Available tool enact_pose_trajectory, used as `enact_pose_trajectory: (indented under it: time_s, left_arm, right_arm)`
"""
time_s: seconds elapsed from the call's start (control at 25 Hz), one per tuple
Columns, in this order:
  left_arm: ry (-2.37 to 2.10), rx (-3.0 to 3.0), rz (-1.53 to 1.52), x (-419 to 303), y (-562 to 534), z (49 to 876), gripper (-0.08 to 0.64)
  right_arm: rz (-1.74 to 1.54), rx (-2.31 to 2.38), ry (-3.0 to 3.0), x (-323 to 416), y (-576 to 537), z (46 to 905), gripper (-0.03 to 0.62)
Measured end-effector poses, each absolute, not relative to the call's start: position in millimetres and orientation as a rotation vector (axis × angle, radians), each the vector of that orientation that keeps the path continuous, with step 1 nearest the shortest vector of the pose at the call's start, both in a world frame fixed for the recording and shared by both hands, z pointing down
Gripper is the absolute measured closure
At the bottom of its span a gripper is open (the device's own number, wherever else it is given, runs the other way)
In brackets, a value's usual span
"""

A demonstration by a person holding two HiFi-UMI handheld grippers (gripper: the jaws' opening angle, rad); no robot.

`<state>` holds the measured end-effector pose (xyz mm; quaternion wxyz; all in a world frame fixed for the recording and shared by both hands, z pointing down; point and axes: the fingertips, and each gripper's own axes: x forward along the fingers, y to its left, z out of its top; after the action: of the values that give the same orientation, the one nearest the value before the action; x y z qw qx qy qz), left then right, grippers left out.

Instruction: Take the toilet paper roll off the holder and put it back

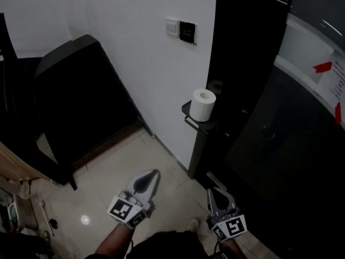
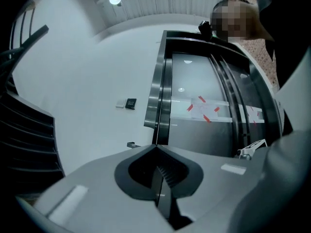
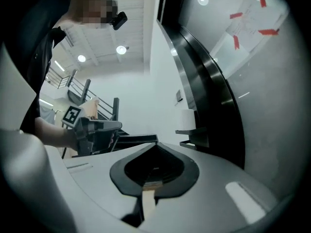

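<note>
A white toilet paper roll [image 1: 202,104] stands upright on a black holder shelf [image 1: 192,118] fixed where the white wall meets a dark column. Both grippers are low over the tiled floor, well short of the roll. My left gripper [image 1: 156,172] is shut and holds nothing; its jaws meet at the tip [image 2: 156,147]. My right gripper [image 1: 216,191] is also shut and empty [image 3: 155,144]. In the right gripper view the roll [image 3: 186,118] and holder [image 3: 192,133] lie ahead, with the left gripper [image 3: 92,129] off to the left.
A wall switch panel [image 1: 187,31] sits above the roll. A dark stair structure [image 1: 75,90] fills the left. A black glass door with a taped paper notice [image 1: 333,80] is on the right. Pale floor tiles [image 1: 102,171] lie between.
</note>
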<state>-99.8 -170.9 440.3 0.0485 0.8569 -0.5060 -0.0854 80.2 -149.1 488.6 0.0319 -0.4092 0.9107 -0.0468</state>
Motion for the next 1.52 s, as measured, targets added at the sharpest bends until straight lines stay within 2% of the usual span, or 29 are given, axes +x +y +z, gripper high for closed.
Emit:
enact_pose_trajectory:
  time_s: [0.16, 0.56, 1.2, 1.52]
  left_arm:
    - [-1.469, 2.644, -0.259, -140.6, -131.7, 437.0, 0.558]
    - [-1.329, 2.700, -0.256, -195.8, -48.6, 438.6, 0.558]
    - [-1.522, 2.617, -0.261, -178.7, 6.0, 447.9, 0.558]
    - [-1.556, 2.601, -0.245, -167.5, 13.7, 452.6, 0.558]
  right_arm:
    - [-0.085, -1.312, 2.780, 34.4, -97.0, 476.2, 0.578]
    - [-0.142, -1.531, 2.675, -15.6, 18.6, 482.9, 0.578]
    - [-0.080, -1.645, 2.571, 76.0, 54.6, 454.6, 0.578]
    - [-0.075, -1.605, 2.607, 84.3, 60.1, 456.8, 0.578]
